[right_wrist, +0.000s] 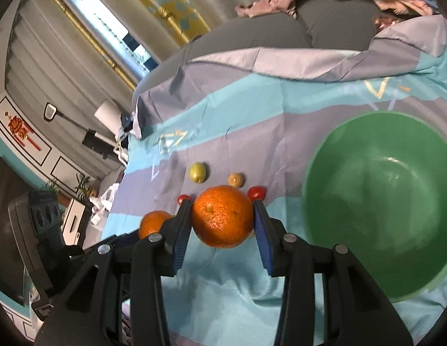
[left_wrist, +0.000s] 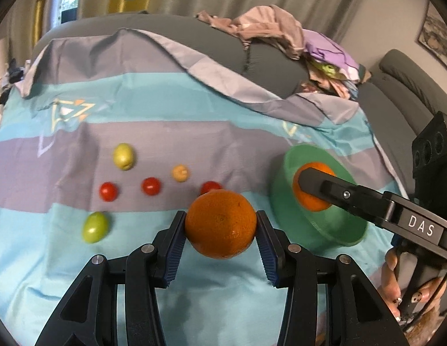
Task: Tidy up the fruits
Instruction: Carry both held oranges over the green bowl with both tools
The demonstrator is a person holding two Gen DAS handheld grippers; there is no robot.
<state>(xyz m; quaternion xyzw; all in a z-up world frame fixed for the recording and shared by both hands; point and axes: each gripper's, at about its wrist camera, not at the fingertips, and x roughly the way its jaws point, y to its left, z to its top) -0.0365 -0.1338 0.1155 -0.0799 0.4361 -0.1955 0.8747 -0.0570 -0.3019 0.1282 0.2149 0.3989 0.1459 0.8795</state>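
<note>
My left gripper (left_wrist: 220, 227) is shut on an orange (left_wrist: 220, 223), held above the striped cloth. My right gripper (right_wrist: 223, 219) is shut on a second orange (right_wrist: 222, 216), held left of the empty green bowl (right_wrist: 379, 210). In the left wrist view the right gripper (left_wrist: 312, 186) holds its orange (left_wrist: 311, 200) in front of the green bowl (left_wrist: 333, 225). On the cloth lie three red tomatoes (left_wrist: 108, 191) (left_wrist: 151, 186) (left_wrist: 210, 186), two green fruits (left_wrist: 124, 156) (left_wrist: 95, 227) and a small tan fruit (left_wrist: 180, 173). The left gripper's orange also shows in the right wrist view (right_wrist: 154, 222).
The blue and grey striped cloth (left_wrist: 194, 109) covers a grey sofa. A pile of clothes (left_wrist: 281, 34) lies on the sofa back at the far right. The sofa's right arm (left_wrist: 402, 92) rises beyond the bowl.
</note>
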